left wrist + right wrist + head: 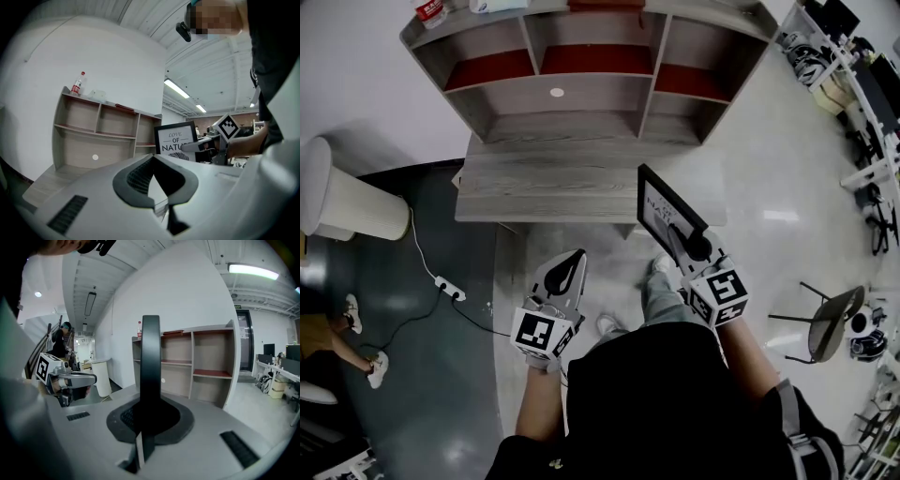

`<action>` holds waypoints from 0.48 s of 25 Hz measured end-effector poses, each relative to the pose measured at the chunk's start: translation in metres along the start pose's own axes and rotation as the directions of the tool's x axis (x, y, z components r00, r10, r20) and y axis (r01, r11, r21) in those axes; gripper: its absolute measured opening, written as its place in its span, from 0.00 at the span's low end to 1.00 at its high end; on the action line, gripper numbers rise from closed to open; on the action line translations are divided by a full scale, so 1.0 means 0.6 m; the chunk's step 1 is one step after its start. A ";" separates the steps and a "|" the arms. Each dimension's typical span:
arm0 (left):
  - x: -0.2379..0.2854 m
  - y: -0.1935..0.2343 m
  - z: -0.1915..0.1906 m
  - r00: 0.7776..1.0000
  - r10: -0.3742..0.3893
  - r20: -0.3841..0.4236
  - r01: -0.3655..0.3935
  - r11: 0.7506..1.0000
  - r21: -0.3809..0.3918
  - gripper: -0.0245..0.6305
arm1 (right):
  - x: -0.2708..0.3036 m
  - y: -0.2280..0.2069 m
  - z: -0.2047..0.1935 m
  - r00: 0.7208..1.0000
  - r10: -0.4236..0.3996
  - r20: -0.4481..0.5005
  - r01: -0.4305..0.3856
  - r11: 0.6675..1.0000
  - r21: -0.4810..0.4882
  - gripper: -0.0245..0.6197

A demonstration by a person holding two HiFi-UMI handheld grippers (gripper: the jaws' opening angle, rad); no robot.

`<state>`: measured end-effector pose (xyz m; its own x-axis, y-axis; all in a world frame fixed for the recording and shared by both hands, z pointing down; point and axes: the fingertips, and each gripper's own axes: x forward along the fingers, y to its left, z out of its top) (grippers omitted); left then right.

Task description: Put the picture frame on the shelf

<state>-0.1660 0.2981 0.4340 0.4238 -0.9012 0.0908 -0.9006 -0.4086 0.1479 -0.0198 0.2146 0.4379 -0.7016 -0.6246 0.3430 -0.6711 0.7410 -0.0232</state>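
A pale, glossy floor [769, 187] gives way to a darker patch on the left, where a white power strip [450, 288] lies on its cable near a white cylinder [347, 202]. A round-seated chair [830, 323] stands at the right, below a row of cluttered desks [862, 84] along the room's far edge. Against the white wall stands a grey wood-grain bench [544, 183], and on it a shelf [581, 127] of the same grey wood. The shelf is split into box-shaped compartments, and the upper ones have red boards as floors. A bottle [429, 11] with a red label stands on the shelf's top at the left end. The picture frame [661, 208] has a thin black rim around a white print with dark lettering. It is held upright and tilted in the air over the bench's front right part, in front of the shelf and not resting on it. The right tool [689, 242] is pinching the frame by its lower edge, with the rim edge-on between the jaws. The left tool [572, 255] hangs level beside it, its jaws pressed together on nothing.
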 end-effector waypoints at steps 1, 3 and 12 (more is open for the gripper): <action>0.013 0.005 0.002 1.000 0.006 -0.002 -0.006 1.000 0.003 0.05 | 0.010 -0.011 0.001 1.000 0.007 0.000 -0.007 1.000 -0.001 0.04; 0.043 0.015 0.003 1.000 0.022 -0.010 -0.022 1.000 0.009 0.05 | 0.033 -0.040 0.003 1.000 0.019 -0.002 -0.019 1.000 0.002 0.04; 0.226 0.039 0.028 0.993 0.114 -0.036 -0.113 0.993 0.010 0.05 | 0.140 -0.218 0.038 0.994 0.106 -0.008 -0.106 0.993 0.054 0.04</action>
<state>-0.1315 0.1639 0.4333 0.3218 -0.9361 0.1421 -0.9438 -0.3052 0.1269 0.0032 0.0596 0.4482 -0.7670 -0.5403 0.3461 -0.6052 0.7883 -0.1104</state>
